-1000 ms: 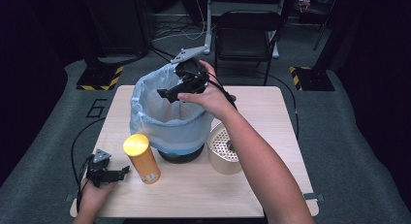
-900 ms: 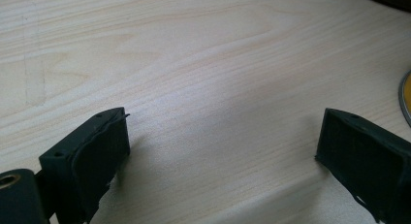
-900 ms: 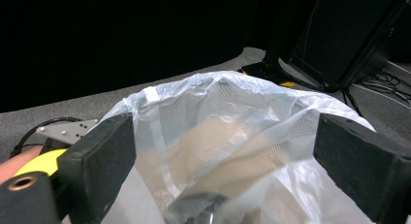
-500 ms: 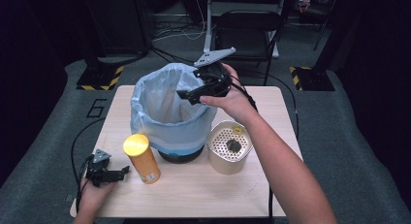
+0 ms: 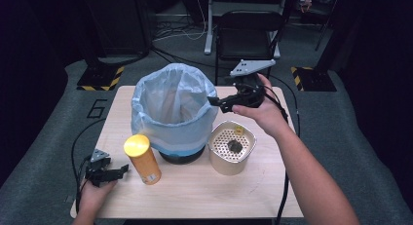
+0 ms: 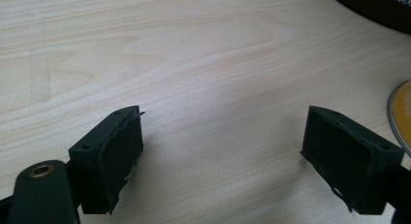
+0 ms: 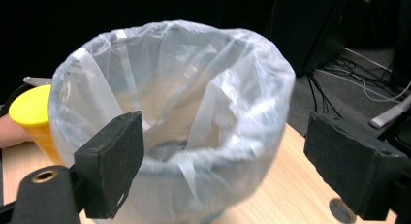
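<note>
A bin lined with a pale blue plastic bag [image 5: 170, 108] stands mid-table; in the right gripper view the bag [image 7: 169, 98] gapes wide just ahead. My right gripper [image 5: 216, 103] hovers beside the bag's right rim, pointing left, open and empty [image 7: 228, 161]. A yellow-lidded canister [image 5: 142, 159] stands in front of the bin on the left. My left gripper [image 5: 122, 171] rests on the table's front-left corner, open, with bare wood between its jaws [image 6: 223, 156]. The canister's lid edge [image 6: 402, 112] shows at the right of that view.
A perforated metal cup [image 5: 232, 147] with a dark scrap and a small yellow bit inside stands right of the bin, under my right forearm. A black chair [image 5: 248, 35] and cables lie beyond the table's [image 5: 204, 191] far edge.
My right gripper has drawn back from over the bag's mouth to the right, past its rim, uncovering the metal cup. The left gripper has stayed put.
</note>
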`<control>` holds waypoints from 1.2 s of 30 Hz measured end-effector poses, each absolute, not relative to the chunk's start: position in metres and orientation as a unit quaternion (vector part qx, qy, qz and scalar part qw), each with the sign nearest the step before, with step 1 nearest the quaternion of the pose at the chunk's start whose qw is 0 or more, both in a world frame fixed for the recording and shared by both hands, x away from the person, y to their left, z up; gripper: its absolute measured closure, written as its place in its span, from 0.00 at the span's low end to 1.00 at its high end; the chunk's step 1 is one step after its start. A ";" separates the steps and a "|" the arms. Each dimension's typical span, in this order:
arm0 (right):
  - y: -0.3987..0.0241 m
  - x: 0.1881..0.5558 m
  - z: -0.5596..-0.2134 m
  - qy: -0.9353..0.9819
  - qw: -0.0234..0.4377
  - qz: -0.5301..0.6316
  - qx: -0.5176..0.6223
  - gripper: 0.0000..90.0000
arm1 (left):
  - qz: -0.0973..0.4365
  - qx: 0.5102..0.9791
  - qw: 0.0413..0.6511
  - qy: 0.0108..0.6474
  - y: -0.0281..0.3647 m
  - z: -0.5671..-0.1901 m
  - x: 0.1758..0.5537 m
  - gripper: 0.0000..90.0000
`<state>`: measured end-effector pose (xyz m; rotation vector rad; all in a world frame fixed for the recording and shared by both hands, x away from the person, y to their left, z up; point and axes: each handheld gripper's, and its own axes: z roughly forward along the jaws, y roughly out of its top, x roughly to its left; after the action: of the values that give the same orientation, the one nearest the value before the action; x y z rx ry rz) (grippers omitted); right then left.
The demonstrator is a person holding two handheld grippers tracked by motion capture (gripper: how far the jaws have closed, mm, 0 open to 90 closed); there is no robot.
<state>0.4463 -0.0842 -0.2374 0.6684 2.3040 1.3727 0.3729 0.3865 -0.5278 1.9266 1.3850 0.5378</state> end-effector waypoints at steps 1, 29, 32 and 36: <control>-0.088 0.445 -0.239 0.818 0.190 0.487 0.240 0.16 | 0.204 0.746 0.345 0.532 0.386 -0.527 0.373 0.16; -0.169 0.420 -0.297 0.797 0.225 0.471 0.305 0.18 | 0.202 0.756 0.392 0.483 0.382 -0.463 0.353 0.10; -0.175 0.418 -0.305 0.793 0.223 0.474 0.311 0.18 | 0.204 0.762 0.404 0.464 0.384 -0.458 0.345 0.08; -0.182 0.415 -0.315 0.792 0.220 0.472 0.317 0.18 | 0.201 0.770 0.424 0.433 0.379 -0.454 0.331 0.07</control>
<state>0.4150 -0.1820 -0.3152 0.8777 2.1914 1.3048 0.3312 0.3793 -0.4542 1.9263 1.0837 0.5021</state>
